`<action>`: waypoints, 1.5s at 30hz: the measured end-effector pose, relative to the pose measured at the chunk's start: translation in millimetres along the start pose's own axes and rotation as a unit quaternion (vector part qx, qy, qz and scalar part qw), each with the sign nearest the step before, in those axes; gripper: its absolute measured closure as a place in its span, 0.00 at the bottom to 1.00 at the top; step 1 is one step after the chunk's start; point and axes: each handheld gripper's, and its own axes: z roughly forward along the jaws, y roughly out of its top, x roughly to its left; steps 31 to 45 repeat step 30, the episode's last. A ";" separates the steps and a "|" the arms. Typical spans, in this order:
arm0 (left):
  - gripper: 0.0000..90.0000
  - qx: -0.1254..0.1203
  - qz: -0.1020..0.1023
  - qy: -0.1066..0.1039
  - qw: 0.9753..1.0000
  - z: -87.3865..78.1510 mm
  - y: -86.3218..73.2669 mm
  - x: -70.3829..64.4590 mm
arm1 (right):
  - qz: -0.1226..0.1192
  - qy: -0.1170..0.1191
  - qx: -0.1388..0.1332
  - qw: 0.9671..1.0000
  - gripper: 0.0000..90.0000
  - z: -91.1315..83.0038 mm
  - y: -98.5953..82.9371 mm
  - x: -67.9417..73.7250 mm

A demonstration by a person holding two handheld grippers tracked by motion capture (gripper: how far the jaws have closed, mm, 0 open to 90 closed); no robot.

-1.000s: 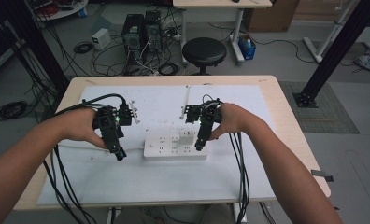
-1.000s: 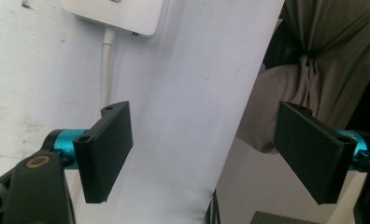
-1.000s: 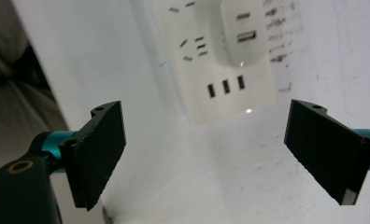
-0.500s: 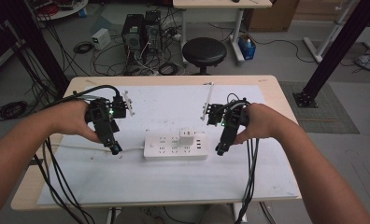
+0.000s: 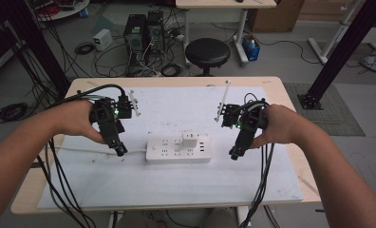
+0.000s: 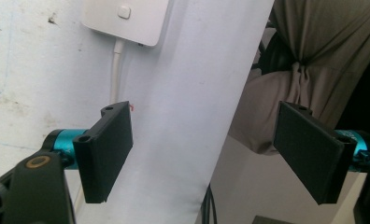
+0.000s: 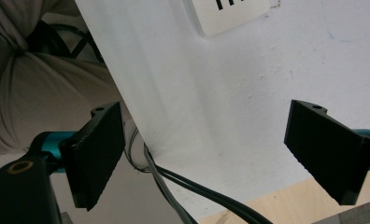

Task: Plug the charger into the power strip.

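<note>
Left gripper (image 5: 120, 151) fingers (image 6: 103, 151) spread wide, nothing between them, tips just off left end of power strip (image 5: 178, 148), near its white cord (image 5: 89, 150). Right gripper (image 5: 234, 154) fingers (image 7: 95, 151) also wide apart and empty, hanging just beside strip's right end. Strip lies flat mid-bench, white charger (image 5: 190, 140) plugged into top. White sheet (image 5: 176, 180) covers wooden bench (image 5: 290, 102). Both hands apart, one each side.

We hold the left gripper (image 5: 121, 151) and right gripper (image 5: 234, 154) tilted downward and well apart, forearms entering from below, each pair of jaws spread wide with nothing between them.
</note>
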 end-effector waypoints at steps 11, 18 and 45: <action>0.23 0.000 0.005 0.007 1.000 3.4 -3.5 -1.4 | -0.005 0.006 0.006 1.000 0.14 2.4 5.6 0.0; 0.23 -0.007 0.003 0.007 1.000 1.8 -3.0 -2.5 | -0.002 0.010 0.007 1.000 0.14 3.0 6.5 -1.7; 0.23 -0.007 0.003 0.011 1.000 2.3 -1.1 -3.1 | 0.001 0.006 0.003 1.000 0.14 2.4 5.8 -0.8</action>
